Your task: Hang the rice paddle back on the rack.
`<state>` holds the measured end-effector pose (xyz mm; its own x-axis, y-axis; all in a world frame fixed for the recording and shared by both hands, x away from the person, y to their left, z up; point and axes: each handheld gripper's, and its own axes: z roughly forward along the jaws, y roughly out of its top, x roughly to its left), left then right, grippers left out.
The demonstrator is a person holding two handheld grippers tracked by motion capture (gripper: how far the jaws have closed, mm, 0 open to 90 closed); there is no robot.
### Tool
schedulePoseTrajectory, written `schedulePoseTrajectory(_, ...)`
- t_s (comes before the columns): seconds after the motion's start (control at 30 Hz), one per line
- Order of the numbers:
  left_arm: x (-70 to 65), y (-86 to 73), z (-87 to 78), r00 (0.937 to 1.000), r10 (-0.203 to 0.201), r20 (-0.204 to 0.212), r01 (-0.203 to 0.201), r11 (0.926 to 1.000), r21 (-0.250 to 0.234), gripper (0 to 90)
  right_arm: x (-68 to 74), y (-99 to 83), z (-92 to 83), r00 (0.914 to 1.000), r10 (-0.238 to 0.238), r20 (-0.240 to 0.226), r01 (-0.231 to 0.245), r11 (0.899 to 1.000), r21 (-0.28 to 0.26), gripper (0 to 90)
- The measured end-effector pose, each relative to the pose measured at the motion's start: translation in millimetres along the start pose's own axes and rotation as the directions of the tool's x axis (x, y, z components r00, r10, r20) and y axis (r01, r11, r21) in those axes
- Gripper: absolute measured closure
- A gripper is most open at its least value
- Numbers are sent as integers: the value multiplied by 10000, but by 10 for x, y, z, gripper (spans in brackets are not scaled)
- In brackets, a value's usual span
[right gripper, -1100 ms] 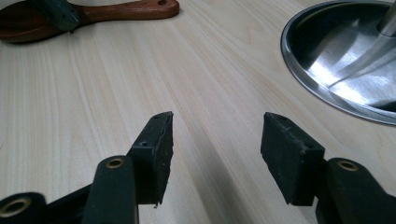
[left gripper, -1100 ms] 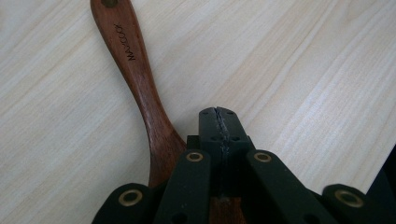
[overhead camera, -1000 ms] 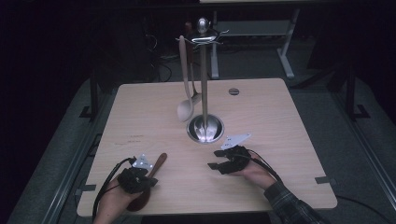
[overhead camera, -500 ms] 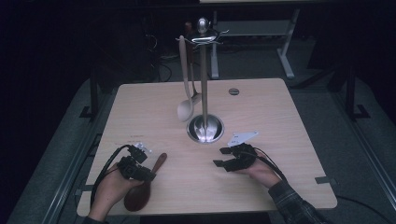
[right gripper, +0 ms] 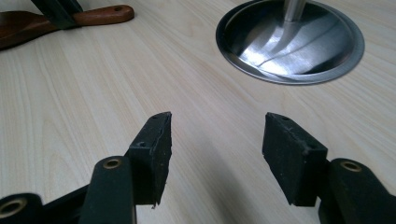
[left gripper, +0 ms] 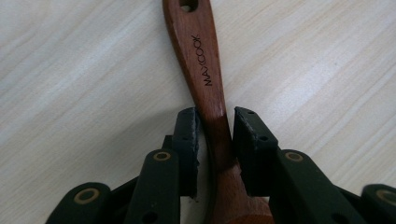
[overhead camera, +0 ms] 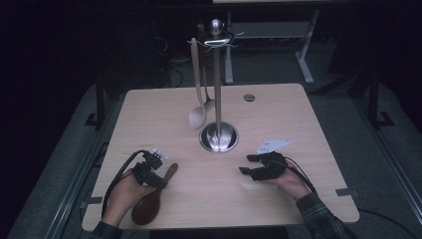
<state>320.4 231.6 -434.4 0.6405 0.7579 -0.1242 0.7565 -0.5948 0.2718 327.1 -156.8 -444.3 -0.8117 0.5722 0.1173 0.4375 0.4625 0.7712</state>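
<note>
A dark wooden spoon lies flat near the table's front left, handle pointing away from me. My left gripper straddles that handle. Its jaws have just been closing, and a thin gap still shows at each pad, so it is open. My right gripper hovers low at the front right, pointing left. It stands open with bare table between its pads. A steel utensil stand rises from a round base mid-table, with a pale wooden spoon hanging on it.
Behind the pale spoon a second utensil hangs on the stand. A small round grommet sits in the tabletop at the back right. Dark floor and table legs surround the table.
My left hand has shifted a little away from me along the spoon's handle. My right hand has slid to the right. The spoon has stayed in place.
</note>
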Motion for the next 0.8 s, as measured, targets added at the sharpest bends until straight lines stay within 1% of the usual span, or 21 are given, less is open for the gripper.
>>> schedulePoseTrajectory(0.03,7,-1,-1,10000,2,-40,-2,10000,-20,716,1,-5,-13,10000,98,13,-98,9999,24,419)
schedulePoseTrajectory(0.07,25,-3,-2,10000,18,-82,-18,10000,-41,724,-3,-10,-20,10000,97,18,-97,10000,7,418)
schedulePoseTrajectory(0.1,36,-6,-2,9999,-57,-87,56,9999,-85,736,-8,-19,-29,9999,127,61,-127,9999,-22,419)
schedulePoseTrajectory(0.13,53,-7,-2,10000,-76,-31,75,9999,-97,745,-11,-22,-36,9998,164,62,-164,9999,-7,419)
schedulePoseTrajectory(0.17,66,-5,-4,9999,-127,47,127,9999,-76,750,-23,-26,-38,10000,71,67,-71,10000,-31,419)
schedulePoseTrajectory(0.23,80,4,-6,9999,-137,75,137,9999,2,757,-30,-24,-39,9999,84,78,-84,9999,-64,420)
schedulePoseTrajectory(0.27,77,15,-2,9998,-205,88,204,9998,41,760,-28,-22,-37,9999,130,76,-130,9999,-59,420)
schedulePoseTrajectory(0.37,69,32,-1,9999,-112,1,112,9998,170,766,-21,-23,-19,9999,125,67,-125,9999,-2,419)
schedulePoseTrajectory(0.4,66,33,0,9999,-107,-17,107,9998,183,767,-16,-22,-16,9998,172,54,-172,9998,34,420)
schedulePoseTrajectory(0.5,46,40,5,9999,-125,-110,127,9997,207,768,-14,-23,-3,9999,109,54,-109,9999,58,420)
schedulePoseTrajectory(0.57,16,57,10,9995,94,-293,-84,9993,353,765,-13,-23,-2,9999,112,47,-112,9999,67,420)
schedulePoseTrajectory(0.6,9,75,10,9990,224,-379,-203,9984,533,762,-13,-22,-2,9999,108,44,-108,9999,59,420)
schedulePoseTrajectory(0.67,-15,113,19,9980,298,-549,-253,9965,802,761,-14,-20,-2,9999,119,50,-120,9999,42,420)
schedulePoseTrajectory(0.7,-19,126,19,9973,403,-615,-345,9952,919,762,-15,-19,-2,9999,134,54,-134,9999,35,421)
schedulePoseTrajectory(0.8,-27,137,24,9972,380,-650,-316,9948,966,771,-12,-17,-6,9998,186,52,-187,9998,40,421)
